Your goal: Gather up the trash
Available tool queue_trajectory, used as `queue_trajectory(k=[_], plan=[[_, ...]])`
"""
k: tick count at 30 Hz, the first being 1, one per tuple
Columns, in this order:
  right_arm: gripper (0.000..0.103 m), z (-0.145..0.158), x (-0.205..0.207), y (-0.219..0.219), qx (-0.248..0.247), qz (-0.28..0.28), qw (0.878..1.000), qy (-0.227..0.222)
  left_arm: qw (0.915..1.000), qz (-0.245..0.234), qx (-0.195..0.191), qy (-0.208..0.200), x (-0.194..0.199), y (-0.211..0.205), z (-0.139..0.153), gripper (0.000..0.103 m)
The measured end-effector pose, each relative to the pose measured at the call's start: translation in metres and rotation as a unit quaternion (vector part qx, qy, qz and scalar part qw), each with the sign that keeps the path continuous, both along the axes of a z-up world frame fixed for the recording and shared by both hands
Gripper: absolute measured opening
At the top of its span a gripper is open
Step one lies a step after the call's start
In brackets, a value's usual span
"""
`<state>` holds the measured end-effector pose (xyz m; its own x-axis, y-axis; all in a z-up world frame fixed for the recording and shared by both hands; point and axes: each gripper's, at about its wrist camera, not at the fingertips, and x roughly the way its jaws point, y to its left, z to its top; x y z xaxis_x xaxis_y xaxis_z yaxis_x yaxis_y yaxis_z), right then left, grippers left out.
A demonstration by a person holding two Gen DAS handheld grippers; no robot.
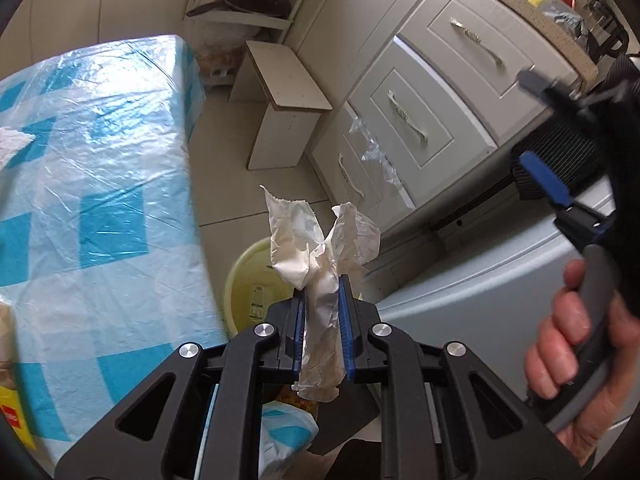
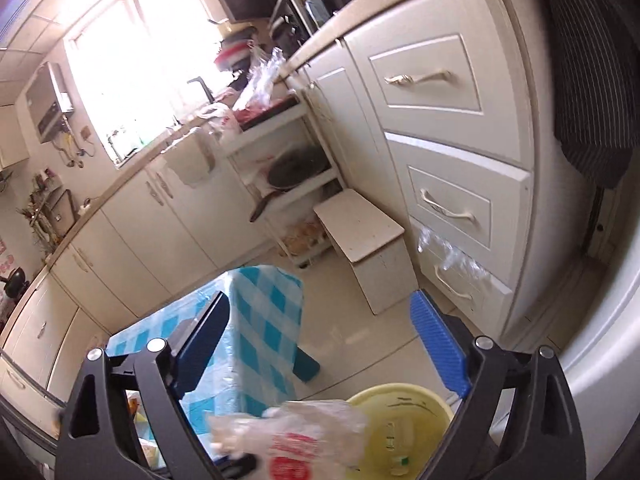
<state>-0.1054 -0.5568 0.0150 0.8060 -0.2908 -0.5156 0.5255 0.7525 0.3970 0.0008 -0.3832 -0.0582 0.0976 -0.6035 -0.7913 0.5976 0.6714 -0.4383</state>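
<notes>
Crumpled white tissue (image 1: 320, 280) sits pinched in the left gripper (image 1: 323, 328) above the yellow bin (image 1: 248, 280); right gripper (image 2: 320, 360) spread wide

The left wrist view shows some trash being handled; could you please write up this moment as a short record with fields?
left gripper: jaws shut on crumpled paper napkin
right gripper: jaws open, holding nothing
yellow bin: on the floor beside the table, below the napkin
plastic bag: translucent with red print, blurred, at the bin's rim; falling or resting cannot be told
table: blue-checked cloth under clear plastic
cabinet drawers: closed, behind the bin
</notes>
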Motion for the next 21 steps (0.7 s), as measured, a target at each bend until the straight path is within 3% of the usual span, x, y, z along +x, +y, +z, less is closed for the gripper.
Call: queue_trajectory(k=[5,6,8,9,21], plan=[[0.088,0.005,0.009,-0.003,0.019,0.013,1.000,-0.005,0.9982,-0.010,0.058,0.007,-0.008,-0.042,-0.035,0.016],[0.088,0.005,0.009,-0.004,0.022,0.015,1.000,-0.007,0.9973,-0.013,0.073,0.005,-0.010,-0.050,-0.042,0.021],[0.088,0.009,0.008,-0.001,0.024,0.020,0.999,-0.010,0.9951,-0.014,0.098,-0.009,-0.014,-0.061,-0.048,0.044],[0.088,0.012,0.008,0.001,0.023,0.023,0.999,-0.012,0.9942,-0.014,0.106,-0.016,-0.016,-0.063,-0.048,0.048],[0.089,0.022,0.008,0.013,0.013,0.033,0.999,-0.026,0.9826,-0.021,0.130,-0.131,-0.035,-0.049,0.002,0.058]])
